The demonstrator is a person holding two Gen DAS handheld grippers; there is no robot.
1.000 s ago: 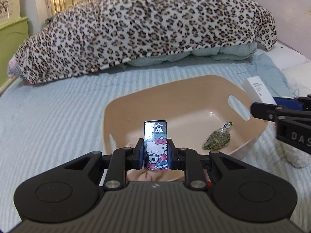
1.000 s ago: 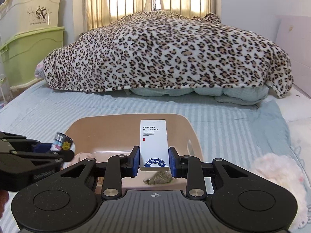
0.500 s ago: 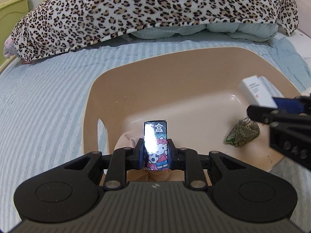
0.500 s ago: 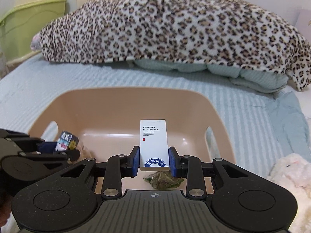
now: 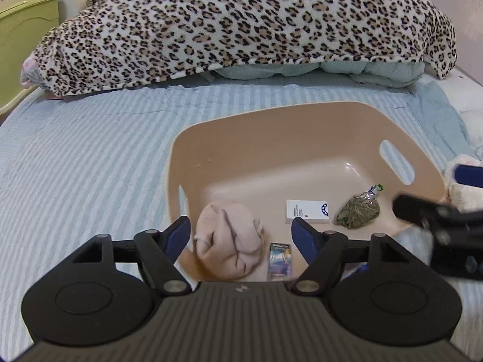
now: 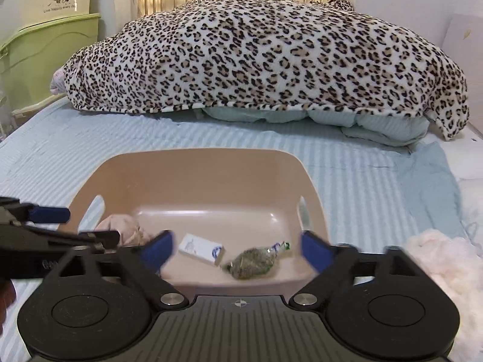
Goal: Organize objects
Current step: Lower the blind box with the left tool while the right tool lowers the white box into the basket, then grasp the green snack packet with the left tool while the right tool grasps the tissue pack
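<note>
Left gripper [image 5: 241,235]: black body, blue pads, jaws spread wide and empty, poised over the near left part of the basin.

Right gripper [image 6: 235,250]: same build, jaws spread wide and empty, over the near edge of the basin; slightly motion-blurred. Its fingers enter the left wrist view at the right edge.

Beige plastic wash basin with slot handles [image 5: 302,126] [image 6: 199,163]: sits on the light blue striped bedsheet [image 5: 84,157] [image 6: 60,141]. Contents, all lying on the basin floor:
- Pale pink crumpled cloth bundle [image 5: 229,235] [image 6: 123,226], near left corner.
- Small colourful printed card box [image 5: 280,261], flat, just right of the cloth, close to the near wall.
- White rectangular box with a blue round logo [image 5: 307,210] [image 6: 201,249], flat on its broad side, near the middle.
- Clear plastic bag of green dried herbs [image 5: 357,211] [image 6: 252,261], just right of the white box, apart from it.

Leopard-print blanket [image 5: 241,27] [image 6: 265,57]: heaped across the far end of the bed, over pale green bedding [image 5: 362,71].

Fluffy white-pink plush item [image 6: 443,253]: on the bed right of the basin.

Green plastic storage container [image 6: 45,60]: beside the bed, far left.
</note>
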